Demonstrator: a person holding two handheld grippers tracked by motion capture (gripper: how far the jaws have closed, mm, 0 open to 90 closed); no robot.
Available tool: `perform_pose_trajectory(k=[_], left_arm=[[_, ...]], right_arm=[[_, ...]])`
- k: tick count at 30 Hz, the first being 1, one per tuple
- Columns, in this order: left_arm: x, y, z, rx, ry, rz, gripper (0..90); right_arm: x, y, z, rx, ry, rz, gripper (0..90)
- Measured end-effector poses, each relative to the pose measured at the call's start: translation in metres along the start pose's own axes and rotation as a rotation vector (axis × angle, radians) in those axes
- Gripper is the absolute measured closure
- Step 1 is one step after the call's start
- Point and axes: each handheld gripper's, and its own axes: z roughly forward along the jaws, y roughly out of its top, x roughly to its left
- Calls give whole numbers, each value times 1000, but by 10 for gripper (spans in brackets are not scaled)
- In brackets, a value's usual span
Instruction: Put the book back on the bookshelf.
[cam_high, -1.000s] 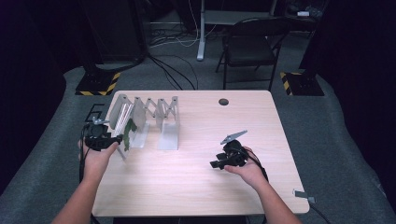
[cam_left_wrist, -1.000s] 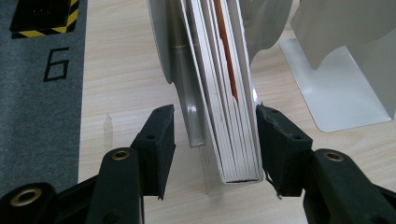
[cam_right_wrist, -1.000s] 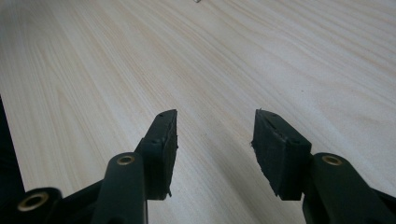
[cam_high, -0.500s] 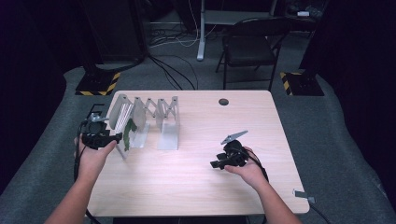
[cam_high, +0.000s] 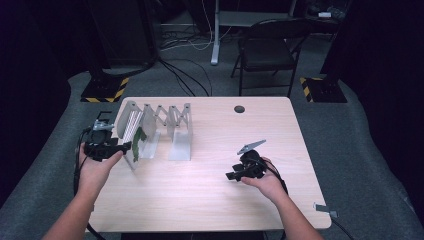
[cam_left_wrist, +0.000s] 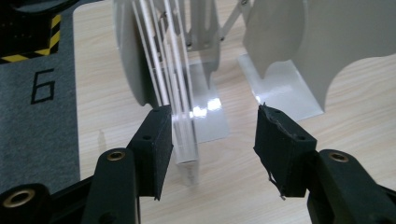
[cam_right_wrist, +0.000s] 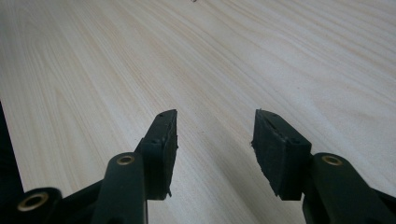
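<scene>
Thing in hand: a stack of thin clear plates (cam_left_wrist: 180, 100) stands on edge in the end bay of the folding rack (cam_high: 172, 125), at the left side of the tabletop (cam_high: 210, 200); in the high view a green patch (cam_high: 138, 141) shows on the near face of that bay, and what it is cannot be told.
Long axis: the plates stand upright, their faces parallel to the rack's grey dividers; seen from the left gripper view their edges run away from the camera, and their lower near corner rests on the tabletop.
Rack: its accordion line runs left to right across the tabletop; a second divider (cam_left_wrist: 327, 46) stands apart to the right.
Left tongs (cam_left_wrist: 212, 135): released, jaws wide apart; the left pad lies just beside the near edge of the plates, nothing gripped.
Right tongs (cam_right_wrist: 215, 140): released, empty, low over bare wood, well apart from the rack.
Step, as judged: approach to the plates, before any grasp.
Next move, as judged: shift the left tongs so both pads straddle the plate edges, then close squarely; a skewed grip could fan the plates.
</scene>
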Motion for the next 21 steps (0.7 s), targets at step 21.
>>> perform_pose_trajectory(k=[21], left_arm=[[-44,-17,-17,4,-132,155,461]], right_arm=[[0,0,0,2,-2,1,500]])
